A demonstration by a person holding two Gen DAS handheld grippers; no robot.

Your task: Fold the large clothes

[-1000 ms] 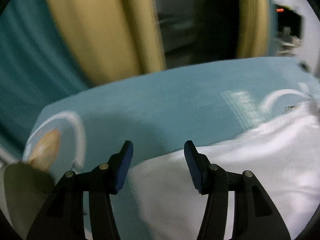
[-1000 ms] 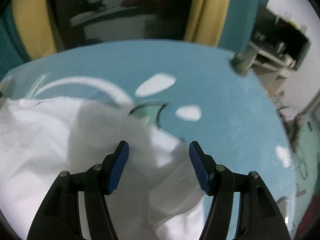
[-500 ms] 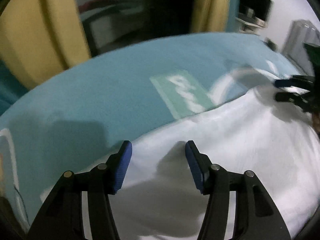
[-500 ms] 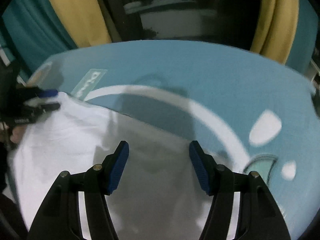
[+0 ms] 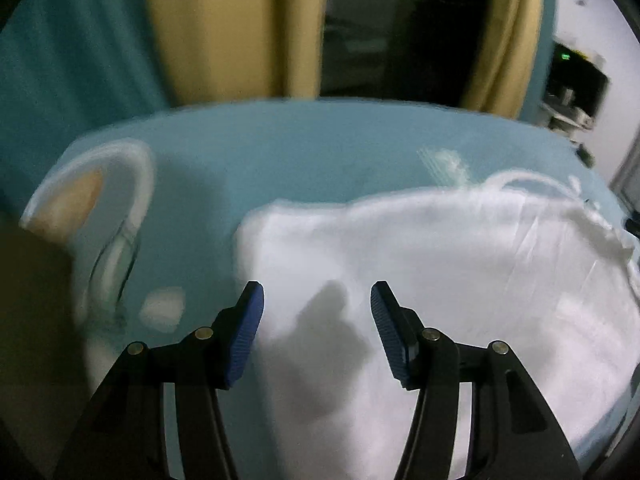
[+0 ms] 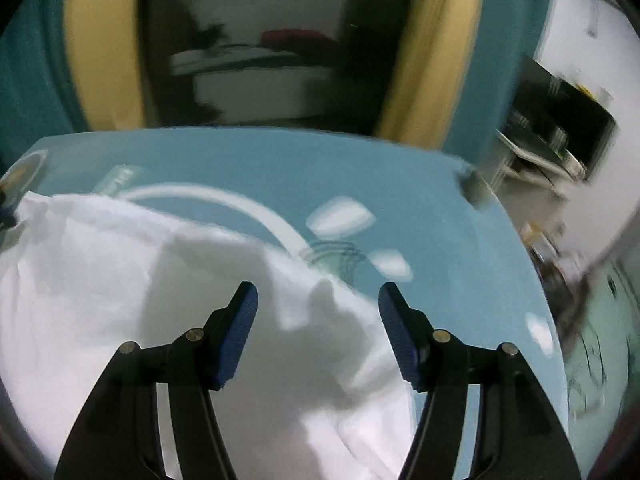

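Garment [image 5: 460, 264], white, spread over blue sheet [image 5: 304, 152], rumpled, filling the near and right part of the left wrist view. Far edge running left to right, with a bunched, stringy bit at the far right. Left gripper [image 5: 317, 322] above the garment's near left part, jaws wide, nothing between the blue pads [image 5: 245, 336], shadow cast on the cloth just beyond them. Left pad close over the garment's left edge. White and tan print on the sheet at far left, well apart from the cloth.

Same garment [image 6: 120, 300] in the right wrist view, filling the near left, its right edge slanting from far left to near right, with a raised fold between the fingers. Right gripper [image 6: 318, 330] over that right edge, jaws wide, gripping nothing; right pad over bare sheet [image 6: 440, 216], left pad over cloth. White arc and pale patches printed on the sheet just beyond the cloth. Yellow and teal curtains [image 6: 424, 64] at the far side, blurred; dark opening between them. Cluttered shelf at far right, too blurred to read.
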